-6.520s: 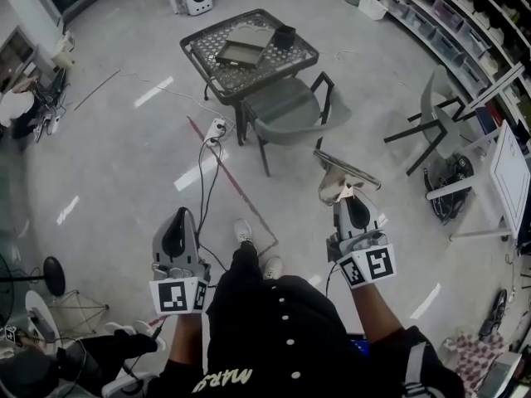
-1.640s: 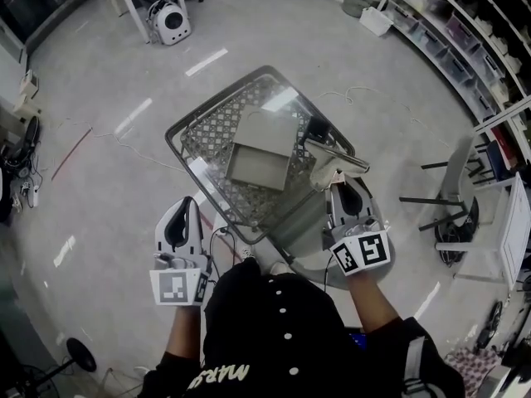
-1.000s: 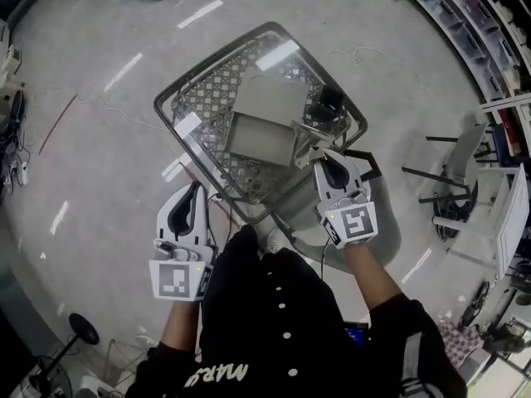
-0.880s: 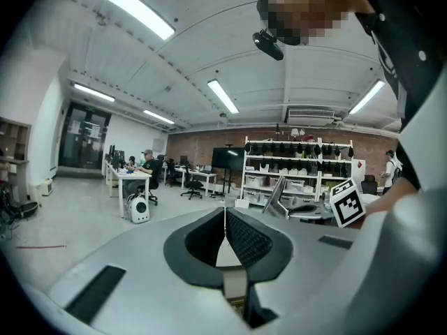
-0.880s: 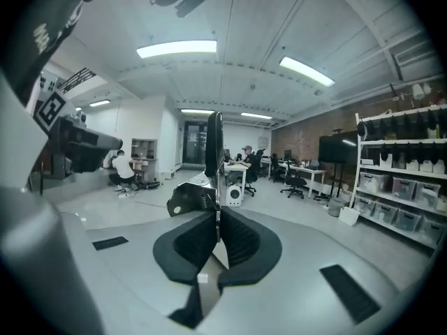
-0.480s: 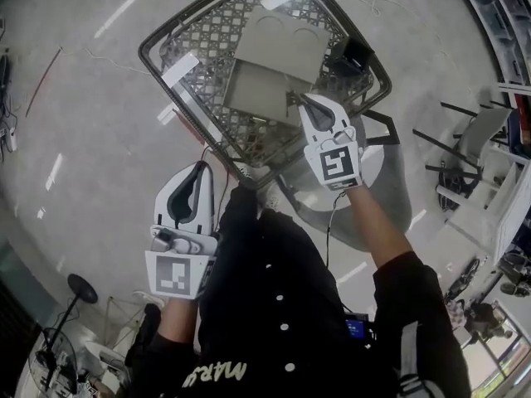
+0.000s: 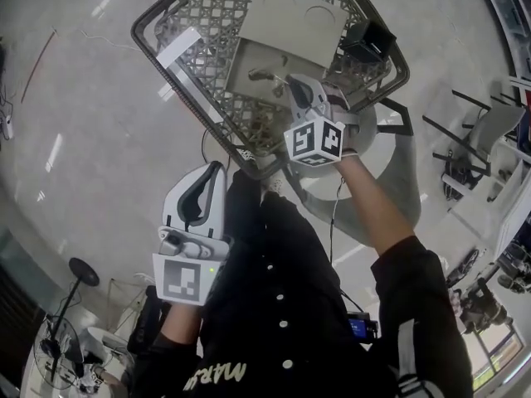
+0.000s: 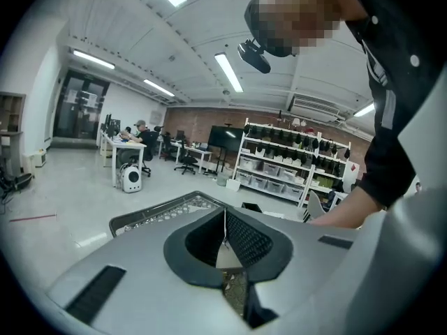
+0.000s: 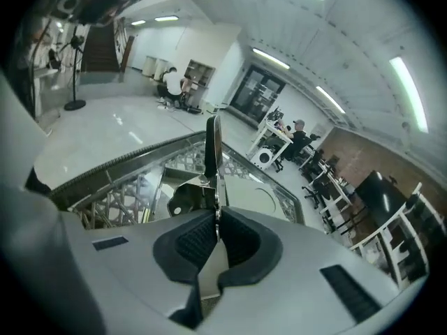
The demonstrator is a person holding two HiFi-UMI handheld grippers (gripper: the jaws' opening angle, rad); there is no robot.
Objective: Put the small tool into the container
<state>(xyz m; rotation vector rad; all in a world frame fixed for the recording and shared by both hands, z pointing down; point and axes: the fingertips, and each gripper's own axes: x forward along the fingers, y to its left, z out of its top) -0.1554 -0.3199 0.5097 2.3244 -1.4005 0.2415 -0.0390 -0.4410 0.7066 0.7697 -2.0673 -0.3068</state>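
Observation:
In the right gripper view, my right gripper [image 9: 216, 232] is shut on the small tool [image 9: 211, 149], a thin metal blade with a bent bracket that points away from the jaws. From the head view the right gripper [image 7: 288, 81] reaches out over the open grey box [image 7: 241, 52] on the lattice table [image 7: 207, 15], and the tool [image 7: 264, 75] hangs above the box's inside. The box's flat lid [image 7: 299, 15] lies folded back beyond it. My left gripper [image 7: 214, 172] stays low by my body, short of the table edge, and its jaws [image 8: 225, 246] are shut with nothing in them.
A small black container [image 7: 369, 40] stands at the table's right corner, next to the lid. A grey chair [image 7: 365, 189] sits under the table's near right side. Shelving [image 8: 293, 173] lines the far wall, and a person sits at a desk [image 8: 129, 152] in the distance.
I have walked up to the table until it lies right below. The right gripper has swung forward and left with the tool, from beside the box to above it. The left gripper kept its place.

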